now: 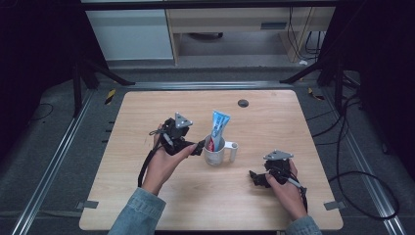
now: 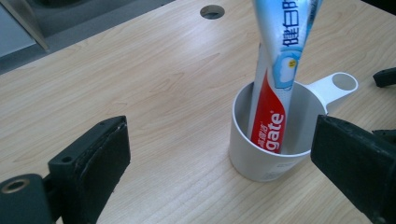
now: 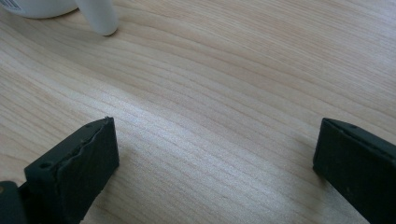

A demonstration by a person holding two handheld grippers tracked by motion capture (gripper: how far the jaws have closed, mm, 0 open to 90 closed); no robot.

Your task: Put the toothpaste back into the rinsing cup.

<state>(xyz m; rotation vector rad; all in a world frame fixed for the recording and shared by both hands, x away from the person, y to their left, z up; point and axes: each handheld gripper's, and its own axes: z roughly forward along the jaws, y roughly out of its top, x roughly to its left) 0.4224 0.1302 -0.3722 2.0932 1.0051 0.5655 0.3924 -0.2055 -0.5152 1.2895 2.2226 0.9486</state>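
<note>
A white cup (image 1: 215, 153) with a side handle (image 1: 232, 149) stands mid-table, and a blue, white and red toothpaste tube (image 1: 218, 129) leans upright inside it. In the left gripper view the cup (image 2: 266, 154) and the tube (image 2: 275, 88) sit close ahead, nearer the right-hand jaw. My left gripper (image 1: 199, 147) is open just left of the cup, holding nothing. My right gripper (image 1: 254, 178) is open low over bare wood to the right and in front of the cup. The right gripper view catches the cup's base and its handle (image 3: 98, 16) at the top left.
The wooden table (image 1: 147, 117) has a round dark grommet hole (image 1: 243, 103) near its far edge, also seen as the hole (image 2: 212, 11). Black frame legs and cables lie on the grey floor around the table. White cabinets stand beyond.
</note>
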